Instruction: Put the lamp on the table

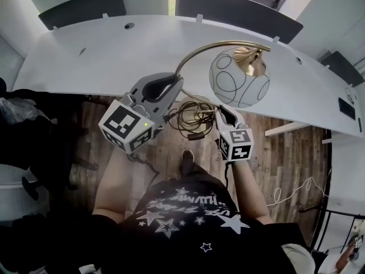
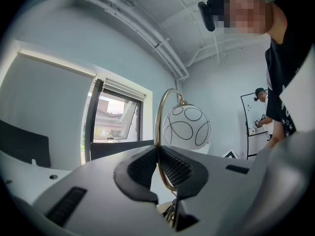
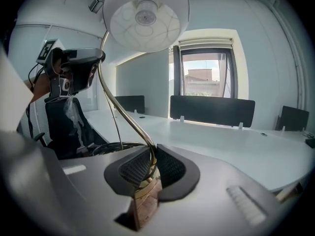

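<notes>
Black star-printed shirt [image 1: 188, 216], nearest, bottom centre. Left gripper [image 1: 178, 81]: clamped on curved brass arm [image 1: 212, 45] of lamp [image 1: 239, 77]. Right gripper [image 1: 221, 113]: clamped low on same arm. Lamp held aloft at near edge of white table [image 1: 85, 61]. Coiled cord [image 1: 191, 119] between grippers, above wood floor [image 1: 285, 147].

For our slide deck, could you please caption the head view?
Left gripper and right gripper clamp a brass arc lamp with a white patterned globe shade before the long white table.
</notes>
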A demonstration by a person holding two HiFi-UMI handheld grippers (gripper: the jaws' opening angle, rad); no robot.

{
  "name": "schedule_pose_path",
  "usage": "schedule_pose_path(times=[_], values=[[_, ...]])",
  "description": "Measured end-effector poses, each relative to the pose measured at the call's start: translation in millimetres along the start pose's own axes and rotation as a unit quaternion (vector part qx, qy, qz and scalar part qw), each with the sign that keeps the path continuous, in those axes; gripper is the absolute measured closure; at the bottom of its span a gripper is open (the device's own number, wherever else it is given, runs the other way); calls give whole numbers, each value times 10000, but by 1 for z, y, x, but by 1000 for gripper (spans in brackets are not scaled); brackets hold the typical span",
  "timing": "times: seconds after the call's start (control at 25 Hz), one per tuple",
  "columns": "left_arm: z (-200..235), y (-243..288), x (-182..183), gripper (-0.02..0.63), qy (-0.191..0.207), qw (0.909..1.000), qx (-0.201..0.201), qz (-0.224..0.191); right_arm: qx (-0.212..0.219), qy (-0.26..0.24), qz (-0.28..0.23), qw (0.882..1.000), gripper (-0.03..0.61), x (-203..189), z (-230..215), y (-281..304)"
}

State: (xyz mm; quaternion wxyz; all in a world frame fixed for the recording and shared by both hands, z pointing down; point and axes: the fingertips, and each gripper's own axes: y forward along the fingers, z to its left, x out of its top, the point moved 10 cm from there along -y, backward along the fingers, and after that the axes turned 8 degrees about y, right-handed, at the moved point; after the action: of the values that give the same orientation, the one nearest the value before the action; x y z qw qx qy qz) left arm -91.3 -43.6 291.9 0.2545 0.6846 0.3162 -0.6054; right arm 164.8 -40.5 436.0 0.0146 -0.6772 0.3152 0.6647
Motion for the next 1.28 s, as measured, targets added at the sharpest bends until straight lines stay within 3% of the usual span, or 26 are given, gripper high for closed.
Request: schedule_pose_path(times=[0.28, 0.76, 0.92, 1.12, 1.28], values=[[35, 56, -3, 581, 44, 9996, 256, 111, 267, -119, 15, 9996, 537, 31, -49, 56], [54, 79, -8, 581, 130, 9962, 817, 269, 936, -396, 66, 9948, 537, 53, -78, 105], [78, 78, -11, 581, 123, 9947, 958, 354, 1120, -448, 140, 9926, 537, 64, -72, 134], [139, 60, -21, 581, 0, 9935, 1054, 418, 1238, -478, 331, 9906, 537, 82, -38, 185], [136, 58, -23, 581, 79, 9950, 943, 324, 1174, -461, 263, 9917, 537, 78, -37, 183]])
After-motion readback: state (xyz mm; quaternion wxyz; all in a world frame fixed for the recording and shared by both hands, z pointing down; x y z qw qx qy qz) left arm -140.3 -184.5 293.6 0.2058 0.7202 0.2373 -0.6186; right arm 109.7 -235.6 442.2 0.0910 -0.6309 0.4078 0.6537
